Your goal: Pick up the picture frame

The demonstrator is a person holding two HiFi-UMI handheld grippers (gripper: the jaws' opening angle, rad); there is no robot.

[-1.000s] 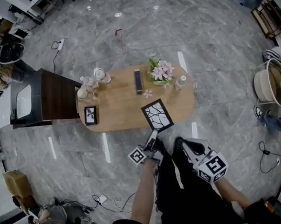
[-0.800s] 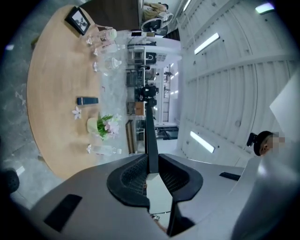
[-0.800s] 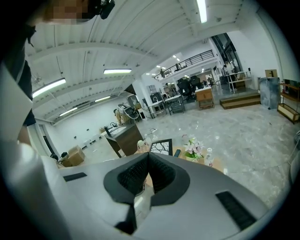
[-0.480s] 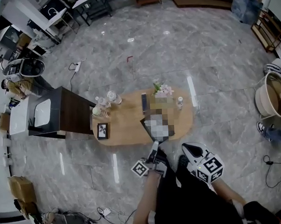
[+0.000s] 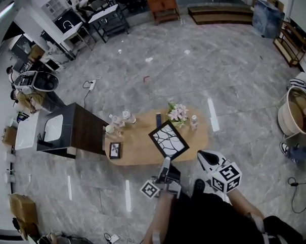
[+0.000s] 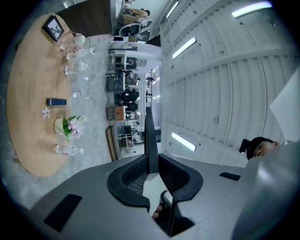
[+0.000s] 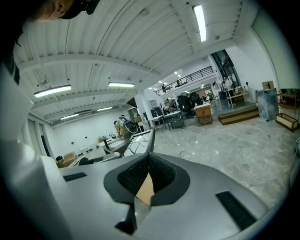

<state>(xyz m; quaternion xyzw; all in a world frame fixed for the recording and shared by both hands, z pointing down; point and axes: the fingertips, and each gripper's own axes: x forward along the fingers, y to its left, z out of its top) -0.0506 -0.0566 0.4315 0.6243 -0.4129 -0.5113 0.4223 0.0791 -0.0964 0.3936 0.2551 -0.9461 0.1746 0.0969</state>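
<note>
At the bottom centre of the head view, the left gripper (image 5: 166,165) was closed on the picture frame (image 5: 168,139) near its lowest corner, jaws pinching the thin dark border. In the left gripper view the frame ran edge-on straight up from between them. Just to the right, the right gripper (image 5: 201,155) had its jaws together with nothing in them. Beyond both, the frame hung tilted over the middle of the oval wooden desk (image 5: 139,145), apart from its top, showing a white panel with black branches. It looked stiff, flat and fairly light, but held by one corner it would lever against the jaws, and a smooth border could slip. Any glass front would be fragile, so the border, nearer the middle of a side, seemed the safest hold. Farther back on the desk stood a small framed photo (image 5: 114,150), glasses (image 5: 117,119) and pink flowers (image 5: 178,113).
</note>
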